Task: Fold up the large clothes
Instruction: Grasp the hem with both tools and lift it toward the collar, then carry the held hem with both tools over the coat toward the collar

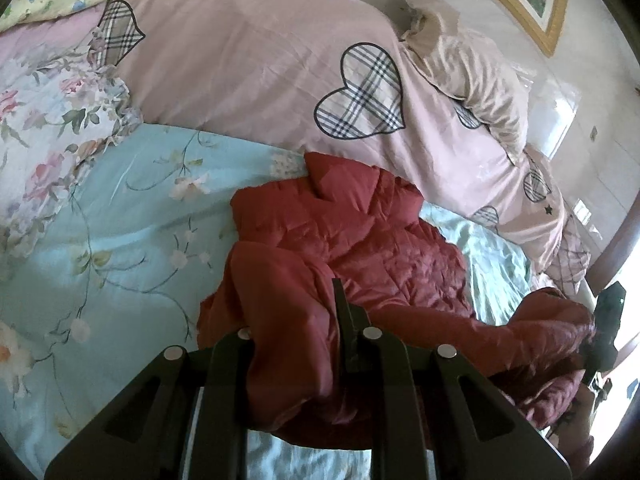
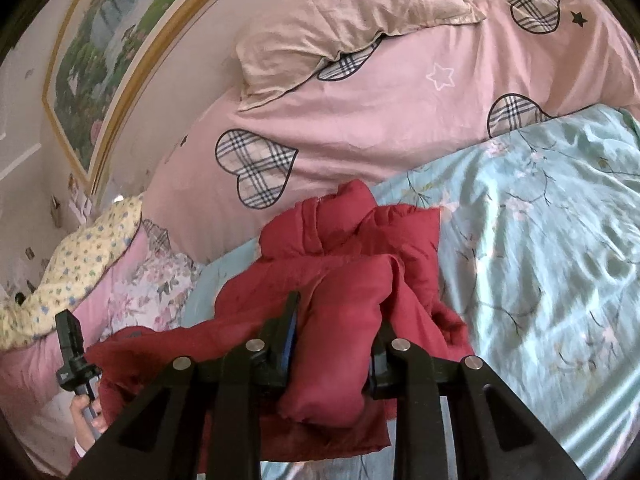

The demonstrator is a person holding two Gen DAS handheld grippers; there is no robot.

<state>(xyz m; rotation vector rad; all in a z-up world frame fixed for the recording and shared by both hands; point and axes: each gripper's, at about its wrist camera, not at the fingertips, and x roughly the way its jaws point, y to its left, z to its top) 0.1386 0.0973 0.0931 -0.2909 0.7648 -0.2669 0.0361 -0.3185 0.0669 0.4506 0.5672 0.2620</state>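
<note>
The red padded jacket (image 1: 360, 240) lies crumpled on the blue floral bed sheet (image 1: 120, 220), stretched sideways between both grippers, with the left gripper (image 1: 296, 332) and right gripper (image 2: 332, 344) each pinching a bunched fold between their fingers.

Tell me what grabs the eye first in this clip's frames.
A crumpled red padded jacket lies on the light blue floral sheet, with each gripper's fingers closed on a fold of it: left gripper, right gripper. Behind it sits a pink duvet with plaid hearts.
</note>
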